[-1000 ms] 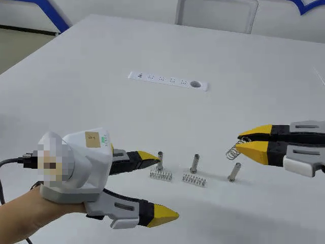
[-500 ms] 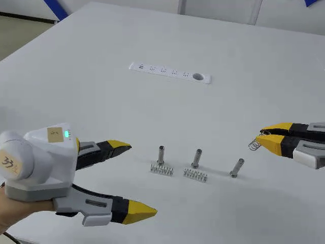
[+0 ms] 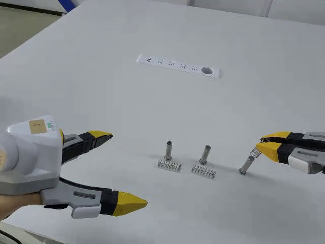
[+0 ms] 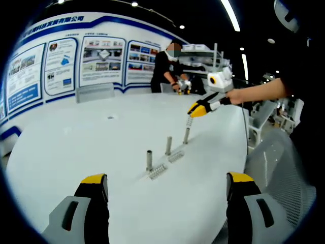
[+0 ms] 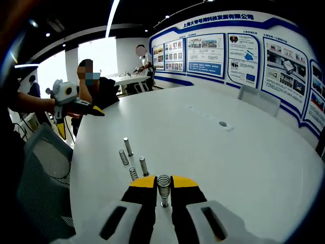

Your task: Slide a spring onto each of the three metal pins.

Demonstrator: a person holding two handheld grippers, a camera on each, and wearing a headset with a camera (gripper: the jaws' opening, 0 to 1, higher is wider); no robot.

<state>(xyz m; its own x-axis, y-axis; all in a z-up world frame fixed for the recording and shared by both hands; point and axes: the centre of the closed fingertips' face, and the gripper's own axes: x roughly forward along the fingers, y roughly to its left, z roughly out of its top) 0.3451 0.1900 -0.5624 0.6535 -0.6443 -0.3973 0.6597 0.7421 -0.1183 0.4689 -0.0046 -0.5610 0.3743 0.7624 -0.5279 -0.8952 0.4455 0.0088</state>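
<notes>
While working what looks like the first of three fits, with no pin sleeved yet:

Have the right tool (image 3: 266,144) pinched narrow on the held spring (image 3: 255,151), low at the right edge of the head view. Runs its long axis down and to the left from the tips toward the top of the right pin (image 3: 247,165), roughly in line with that pin. Hangs near vertical in the left gripper view, lower end at or just over the pin top. Cannot tell whether threaded on. Looks end-on in the right gripper view, coil (image 5: 163,184) directly above the pin (image 5: 163,203), between the yellow tips.

Calls next, probably, for lowering along that shared axis, keeping coil and pin lined up, then easing the jaws apart once seated. Could tip the pin if pushed sideways.

Find the left tool (image 3: 127,169) spread wide and holding nothing, at the lower left, well apart from the parts.

Leaves the left spring (image 3: 169,165) and middle spring (image 3: 203,172) lying flat on the desk (image 3: 101,76), long axes left to right, each just below an upright pin: left pin (image 3: 168,150), middle pin (image 3: 205,154).
</notes>
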